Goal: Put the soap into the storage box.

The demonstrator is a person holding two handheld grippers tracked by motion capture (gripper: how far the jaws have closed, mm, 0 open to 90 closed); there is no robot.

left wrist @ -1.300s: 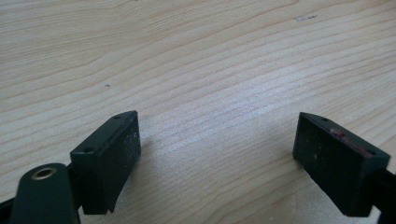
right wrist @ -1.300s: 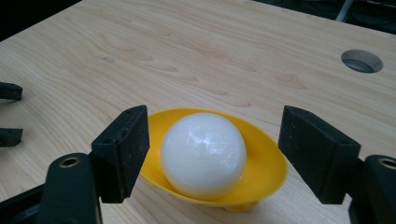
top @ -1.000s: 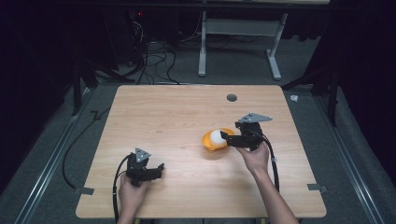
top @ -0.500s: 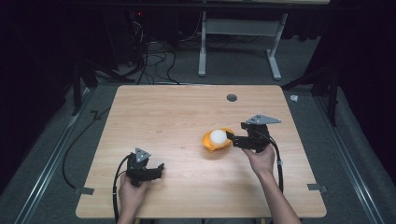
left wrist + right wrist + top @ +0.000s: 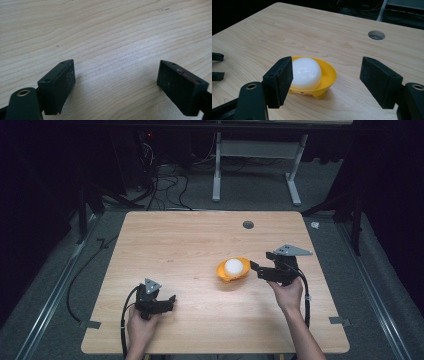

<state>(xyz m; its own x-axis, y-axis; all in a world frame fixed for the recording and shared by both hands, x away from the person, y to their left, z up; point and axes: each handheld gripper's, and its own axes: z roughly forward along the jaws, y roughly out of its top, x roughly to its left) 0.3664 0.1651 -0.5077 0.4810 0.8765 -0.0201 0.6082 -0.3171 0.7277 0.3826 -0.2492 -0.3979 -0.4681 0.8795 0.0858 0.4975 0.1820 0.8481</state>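
White soap, a smooth rounded bar, sat inside a shallow yellow plastic dish on small feet, which stood right of centre on the pale wooden worktop, short of its round cable hole. That cradle kept the slippery bar from sliding, judging by how snugly it nested. Just right of the dish, the right hand-held gripper pointed at it with nothing between its jaws; they had just been closing yet stood apart, clear of dish and soap, seemingly let go or lining up on the rim. Well apart at the near left edge, the left hand-held gripper rested low over bare wood, jaws spread wide and empty, apparently parked out of the way.
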